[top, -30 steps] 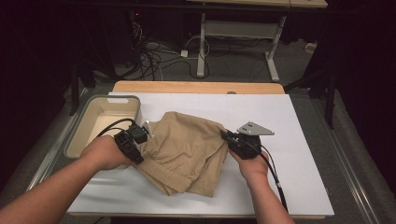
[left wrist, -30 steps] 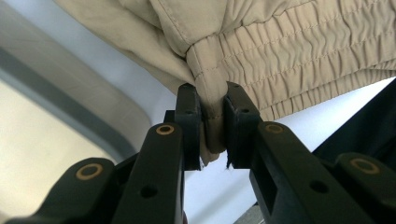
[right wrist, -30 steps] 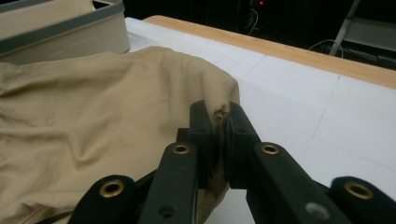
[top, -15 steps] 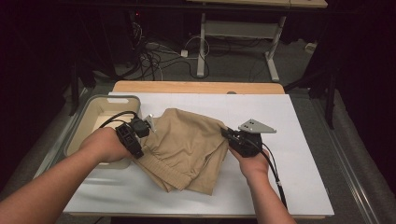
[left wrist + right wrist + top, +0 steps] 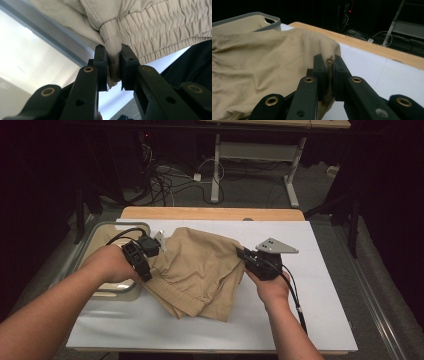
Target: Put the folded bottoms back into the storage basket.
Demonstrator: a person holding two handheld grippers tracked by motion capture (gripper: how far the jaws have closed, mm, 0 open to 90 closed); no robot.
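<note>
— Left gripper [image 5: 113, 56]?

— Clamped on the shorts [image 5: 155, 22]; a fold of the gathered, elastic waistband pinched between the two black jaws; pale cloth bunched above the tips; a grey rim of the bin [image 5: 47, 37] slanting behind, white table surface below.

— And from above?

— Left gripper [image 5: 150, 251] at the left edge of the shorts [image 5: 195, 270], just over the near right corner of the bin [image 5: 100, 227]; left hand [image 5: 112, 265] wrapped round it, forearm coming in from the lower left; black cable looping back over the bin.

— Right gripper [image 5: 329, 62]?

— Also closed on cloth; a tan edge of the shorts [image 5: 262, 65] squeezed between the jaws, a small tuft poking out at the tips; fabric spreading away to the left in soft creases; bin [image 5: 265, 18] beyond it (grey rim, a handle slot showing); white mat [image 5: 387, 75] and a wooden table edge [image 5: 374, 46] to the right.

— Seen from the high camera?

— Right gripper [image 5: 245, 255] at the right edge of the shorts, grey three-cornered plate on top; right hand [image 5: 270, 287] behind it, cable trailing down along the forearm.

— The shorts themselves?

— Tan, crumpled, spread between the two grippers on the white mat [image 5: 330, 285]; lower part folded and resting on the mat; left corner touching or overlapping the bin, hard to say which.

— Beyond the table?

— Dark floor, tangled cables [image 5: 170, 175], white legs of another desk [image 5: 250, 155].
</note>
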